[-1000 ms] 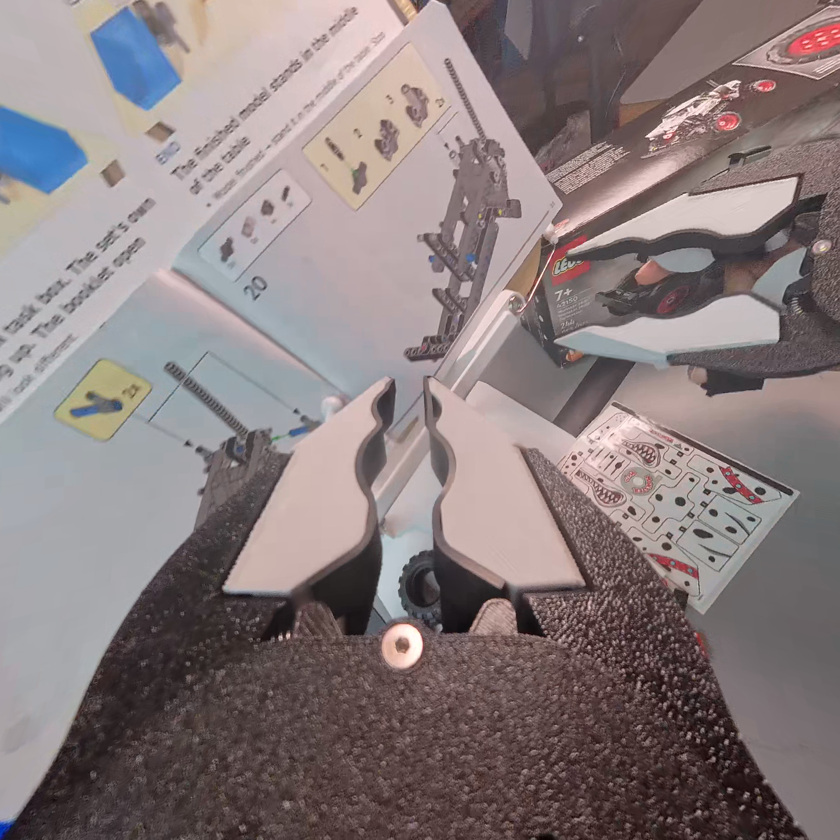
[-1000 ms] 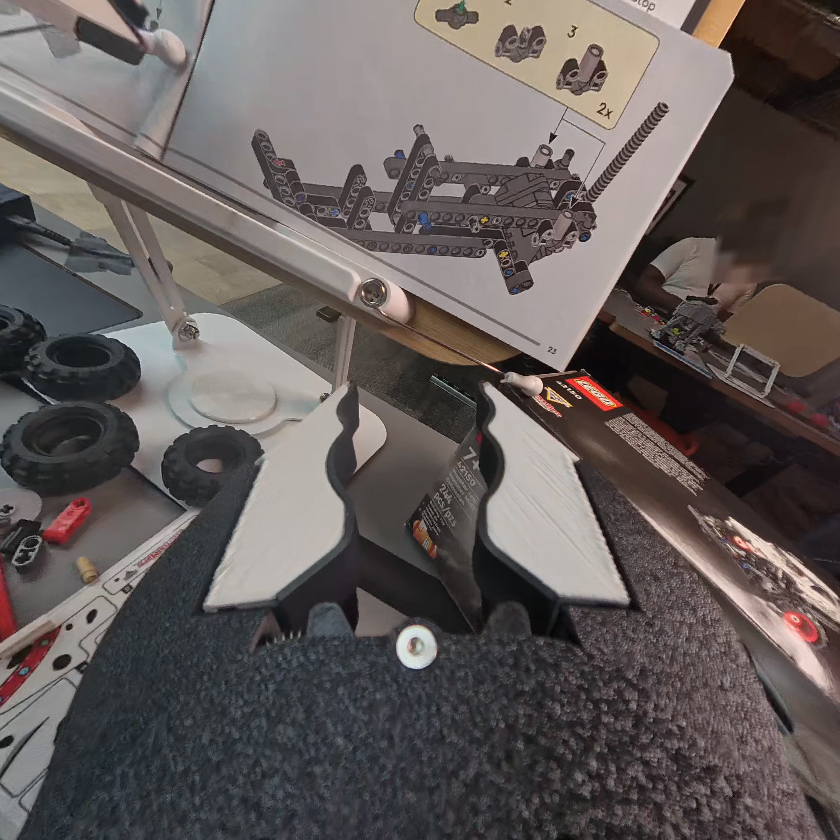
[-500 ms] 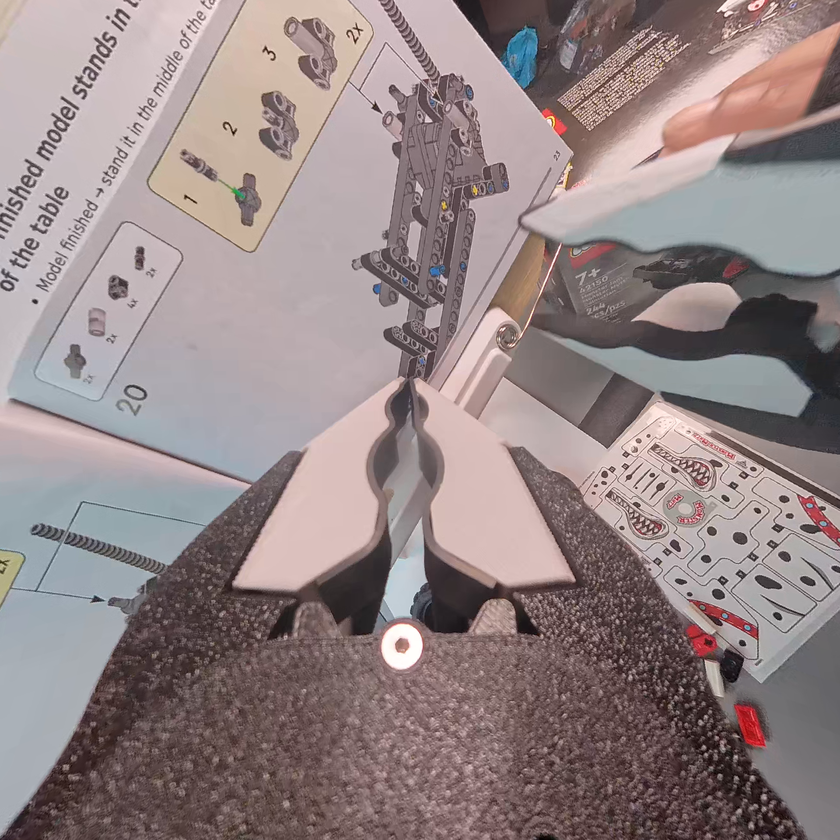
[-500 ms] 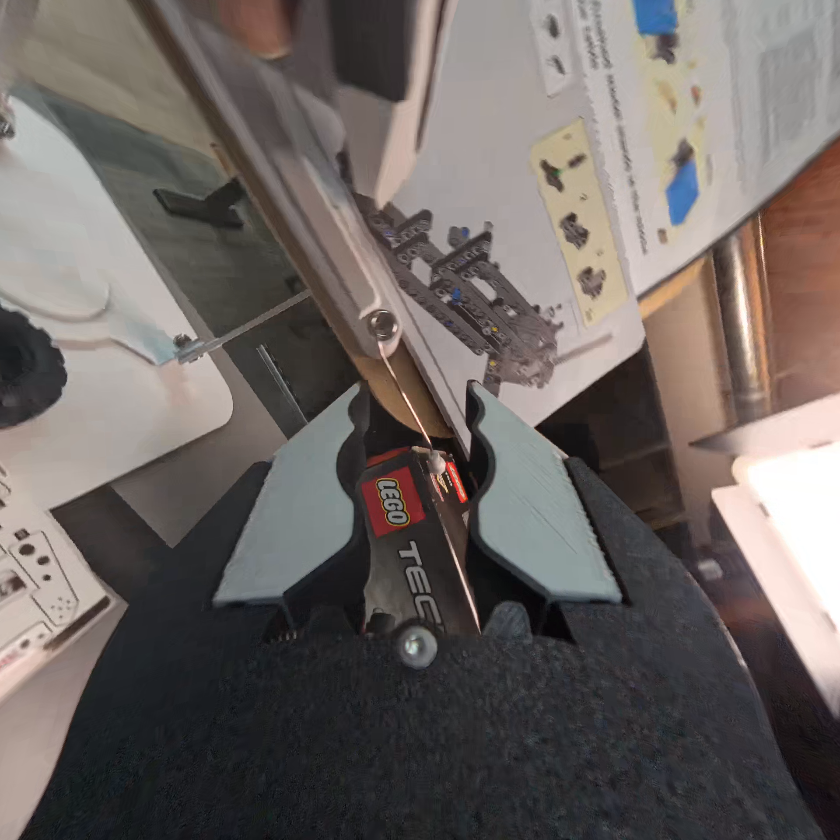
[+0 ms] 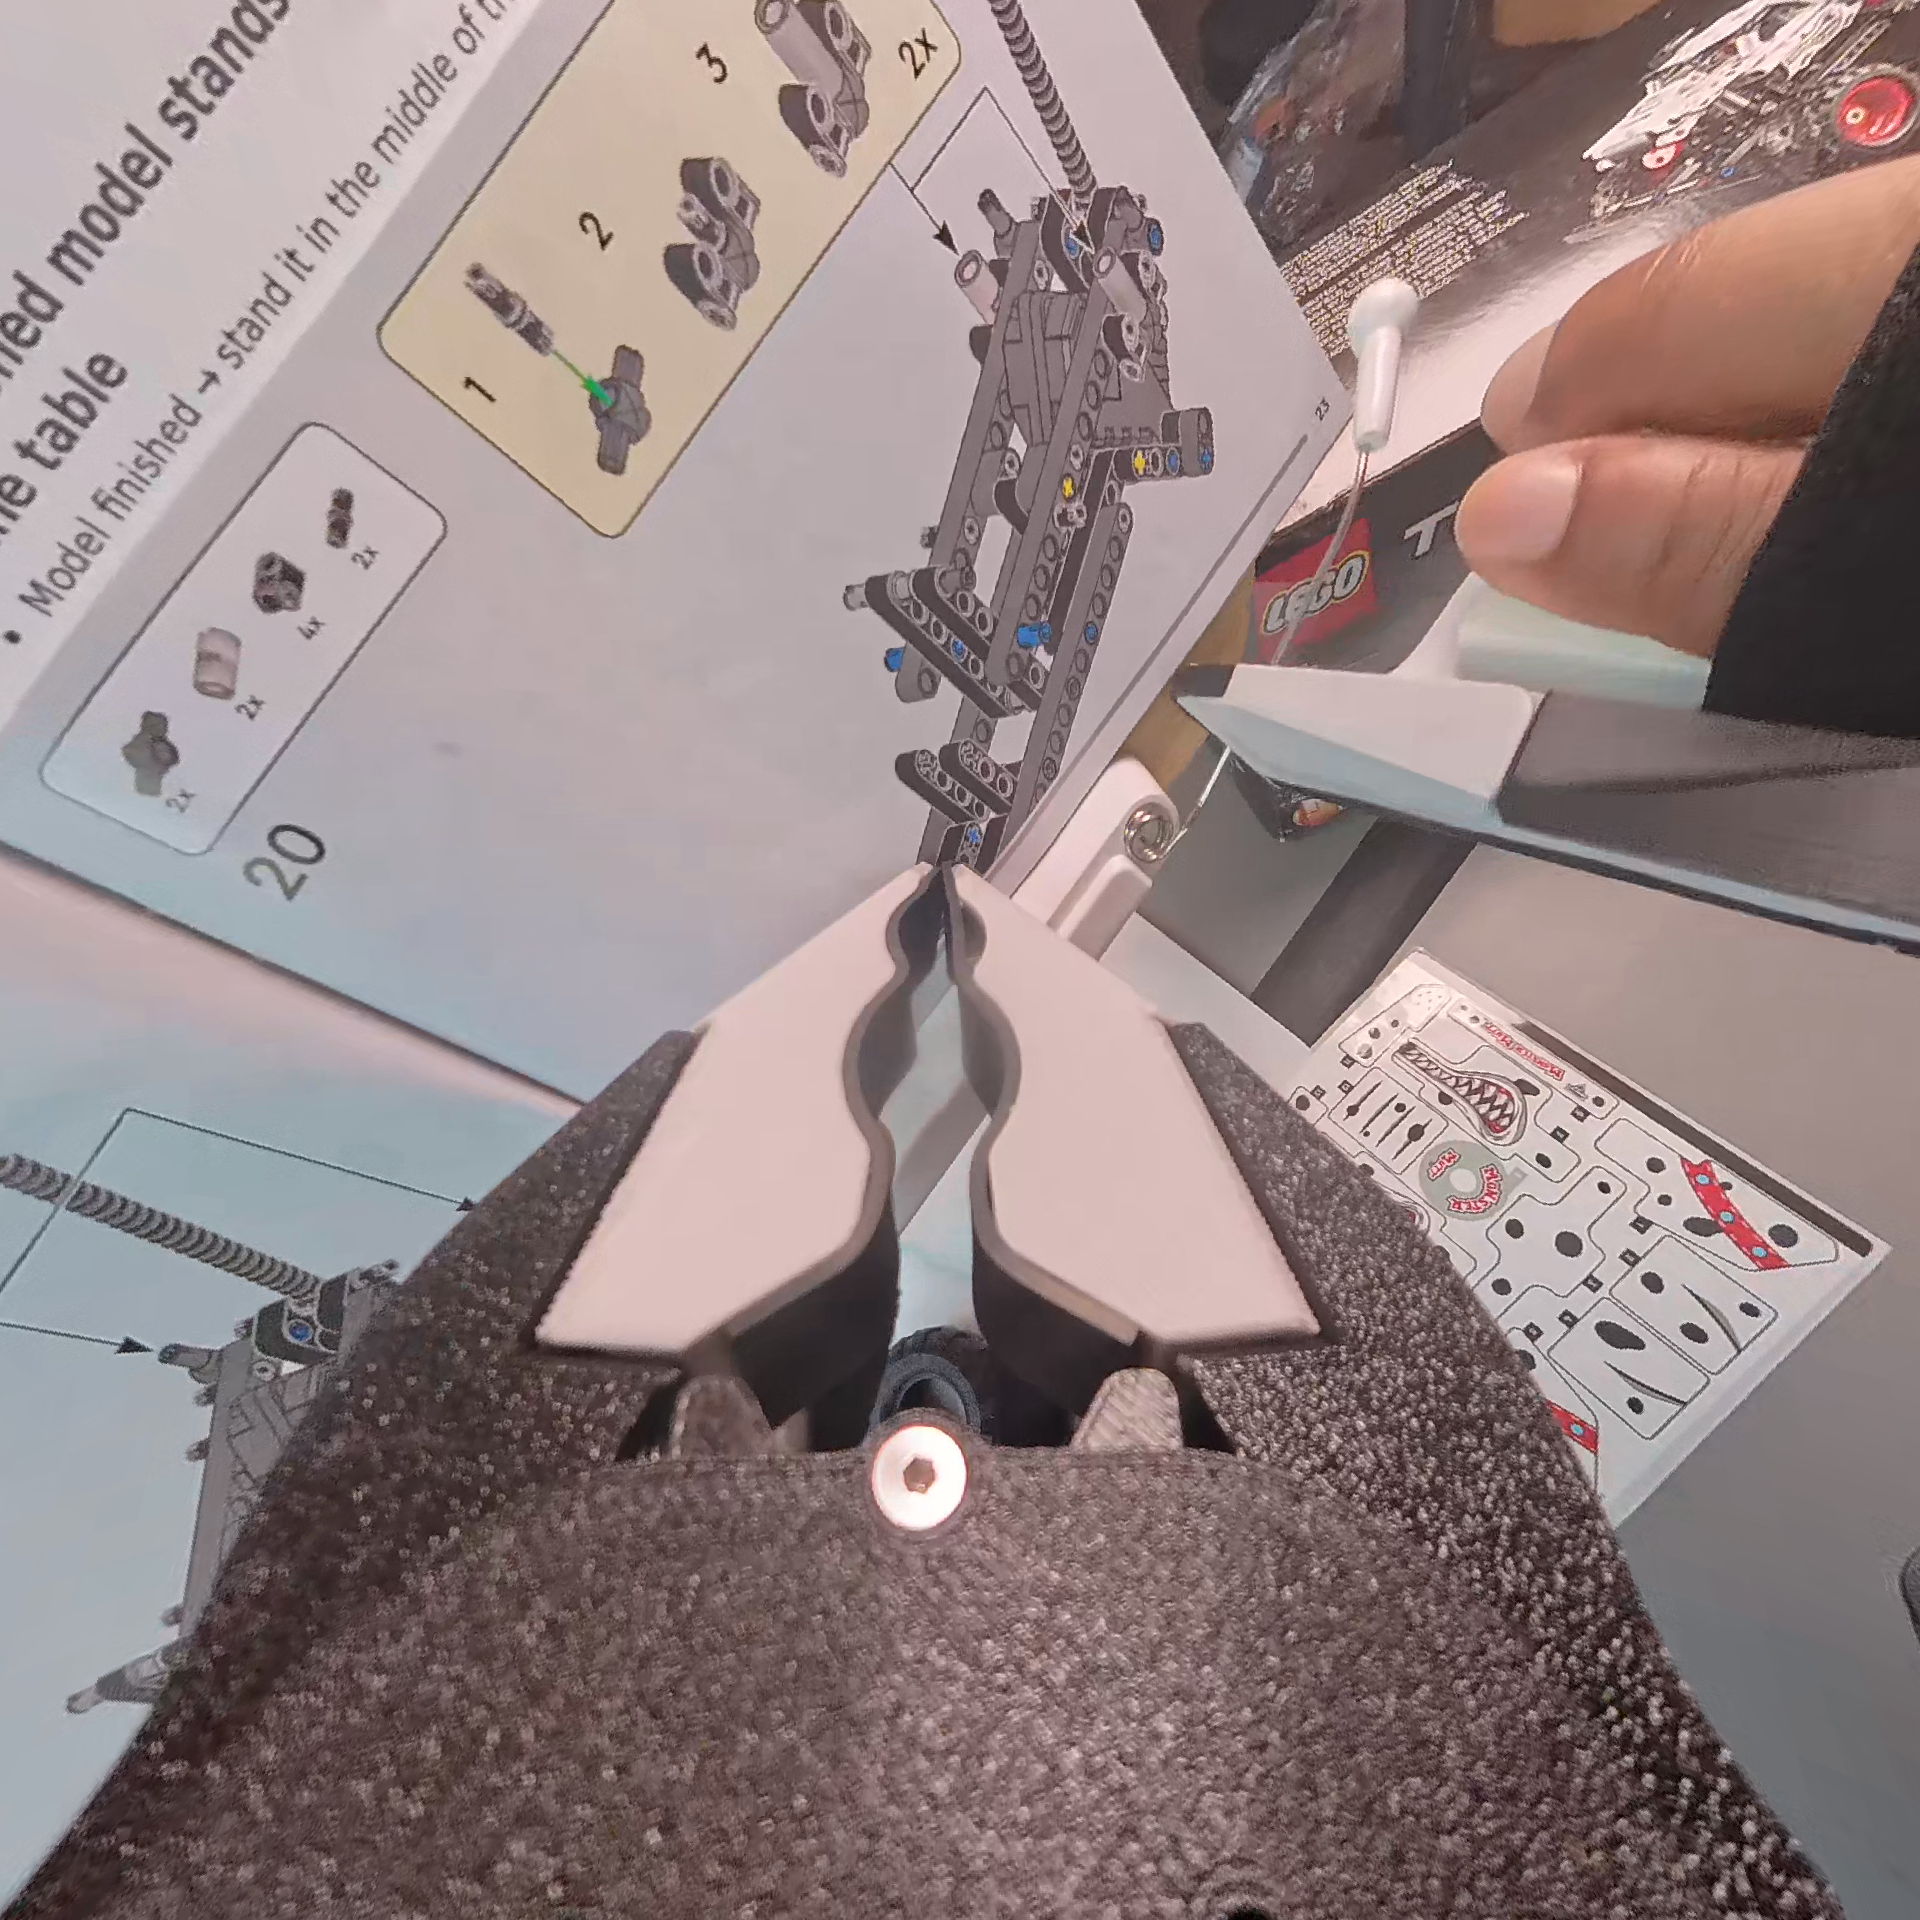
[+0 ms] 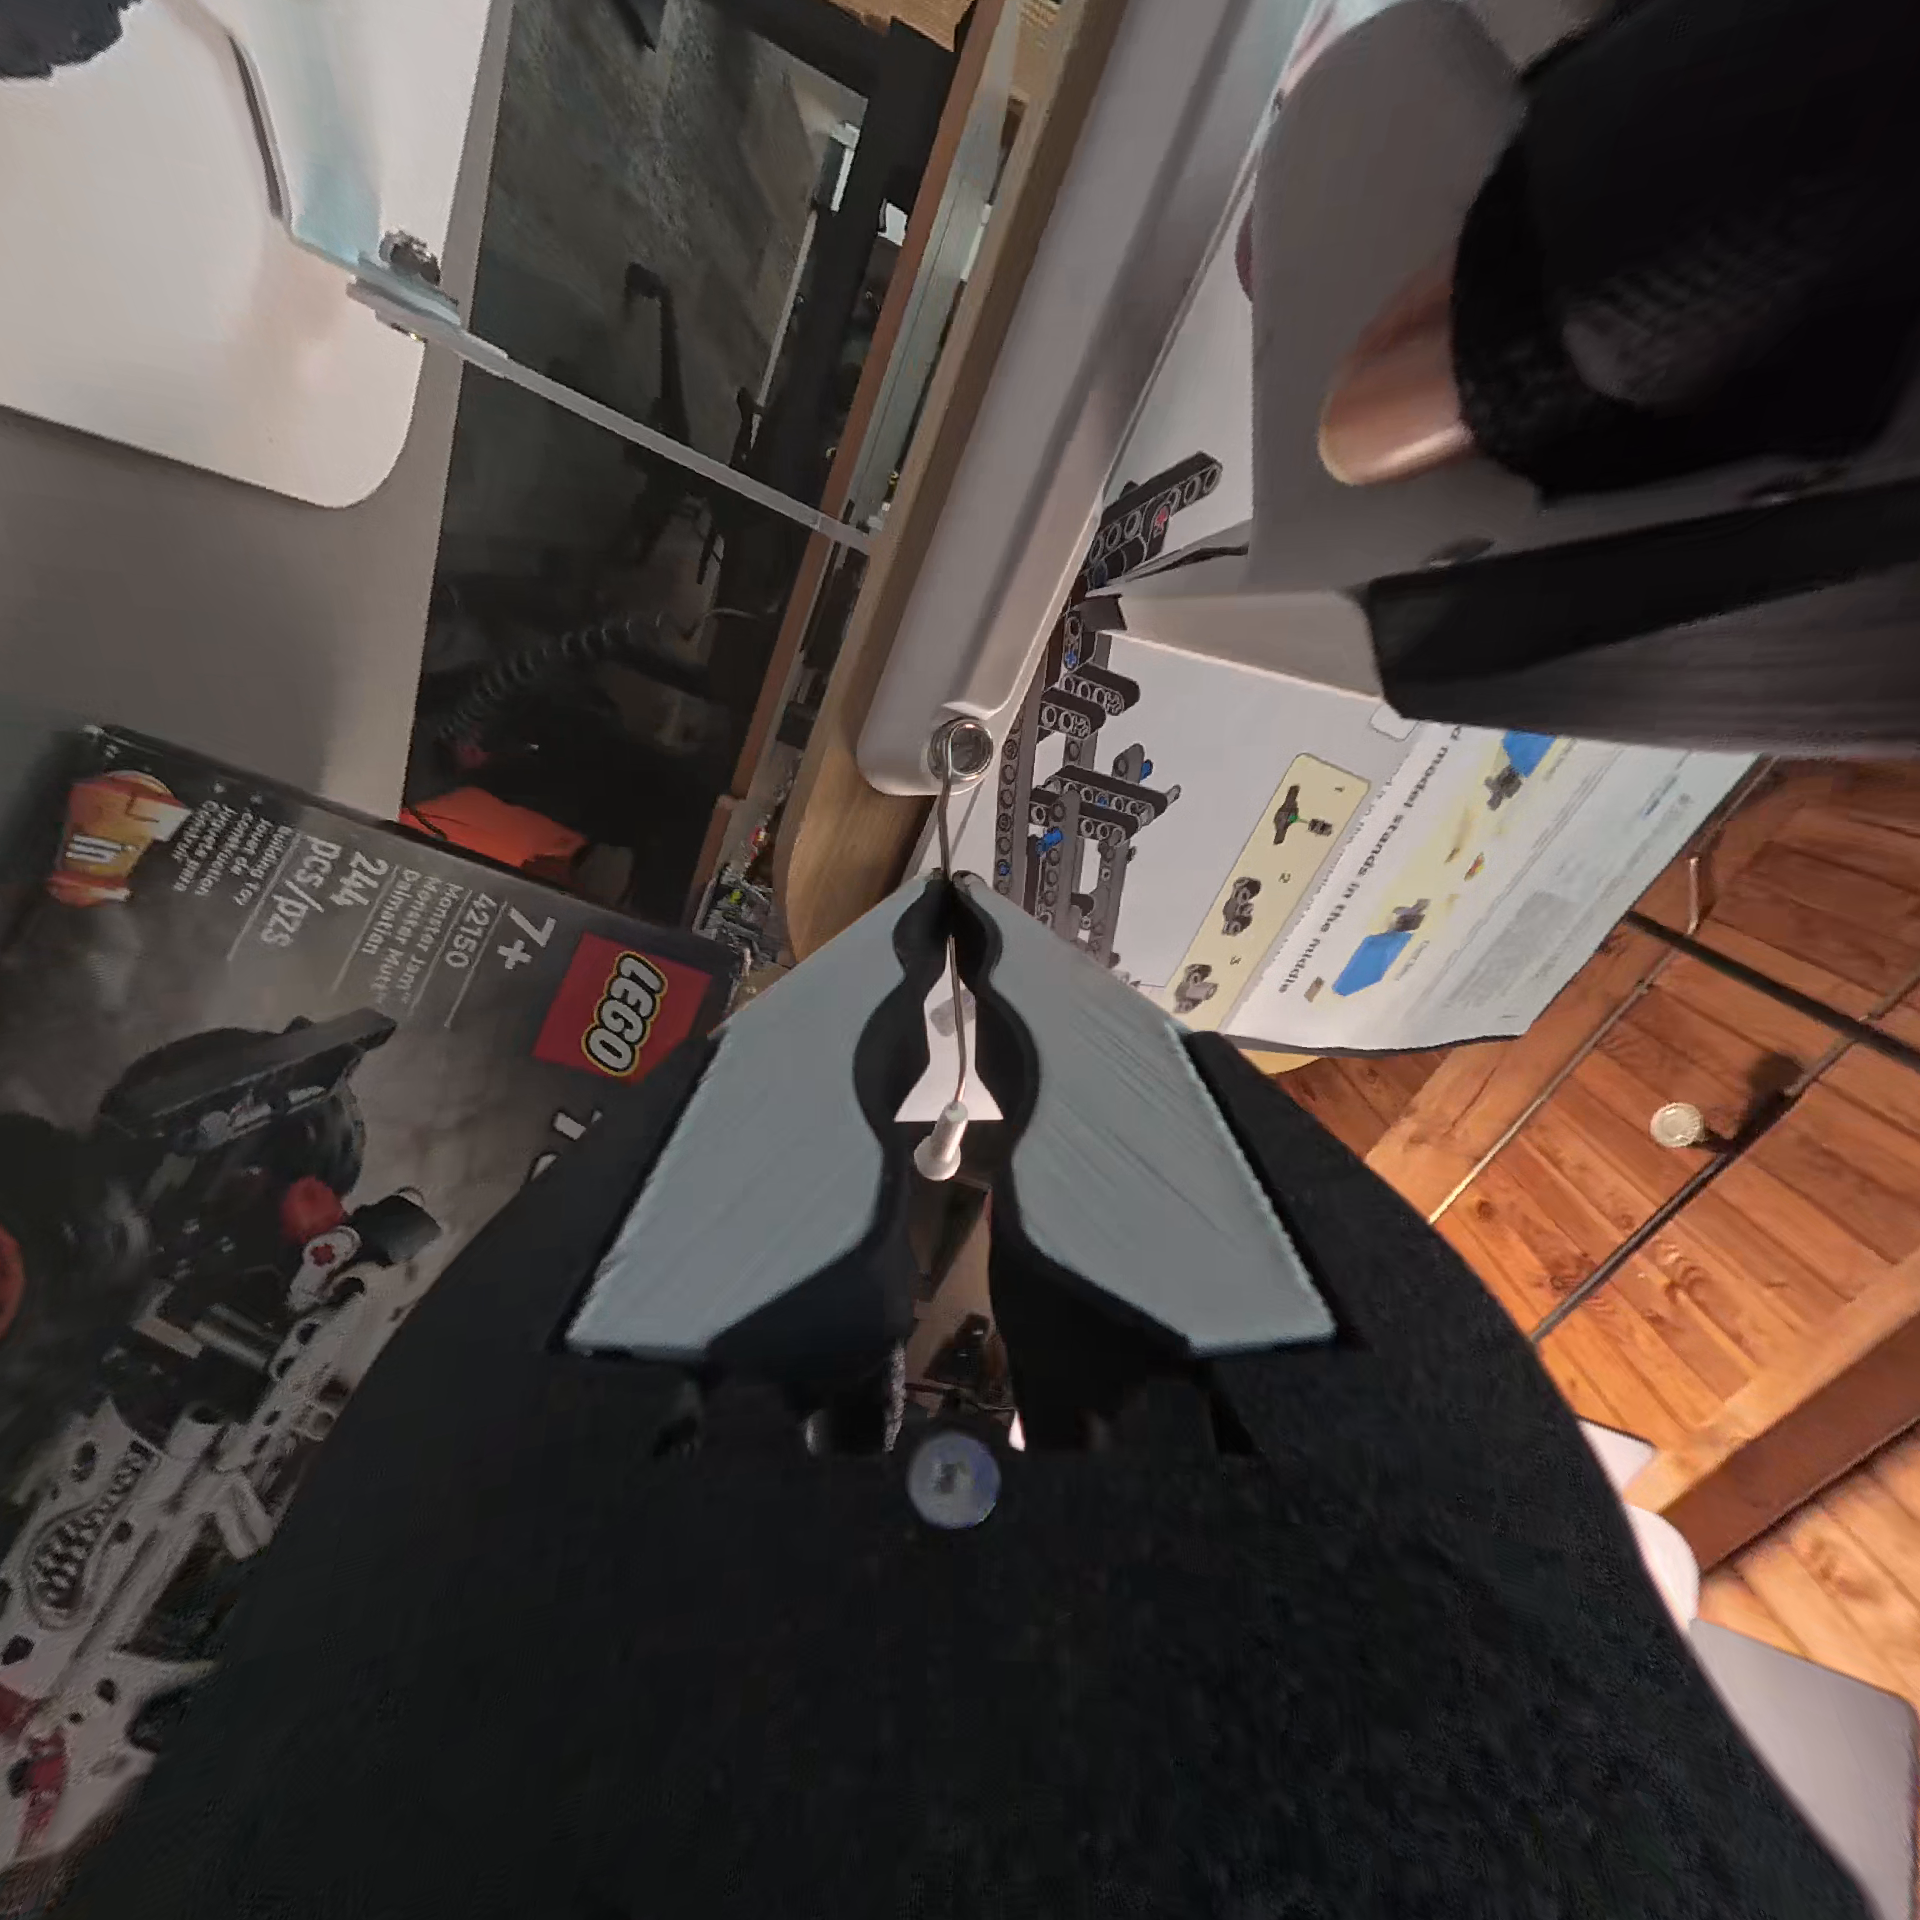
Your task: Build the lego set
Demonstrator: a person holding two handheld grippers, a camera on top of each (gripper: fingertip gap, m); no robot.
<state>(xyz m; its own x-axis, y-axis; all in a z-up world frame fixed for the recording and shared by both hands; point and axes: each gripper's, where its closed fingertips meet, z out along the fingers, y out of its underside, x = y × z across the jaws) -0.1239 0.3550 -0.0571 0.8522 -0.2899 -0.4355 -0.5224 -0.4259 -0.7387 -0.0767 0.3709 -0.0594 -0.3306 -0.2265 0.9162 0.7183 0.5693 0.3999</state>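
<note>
Jaws of the left gripper (image 5: 943, 883) are pressing together at the tips, pinching the lower edge of the instruction booklet (image 5: 644, 665) where it is resting on the white book stand (image 5: 1101, 883). The right gripper (image 6: 948, 885) is likewise closing tip to tip, nipping the thin wire page clip (image 6: 951, 997) of the stand just below its pivot; the clip's white capped end is lying in the hollow between the jaws. In the left wrist view that gripper is reaching in from the right, with a person's hand (image 5: 1662, 457) wrapping its top. Beyond it, to the far right, the black lego box (image 5: 1455, 239) is lying on the grey table (image 5: 1766, 1039). Nearer on the right, a sticker sheet (image 5: 1558, 1226) is lying flat. A black tyre (image 5: 930, 1382) is peeking from beneath the left gripper.
</note>
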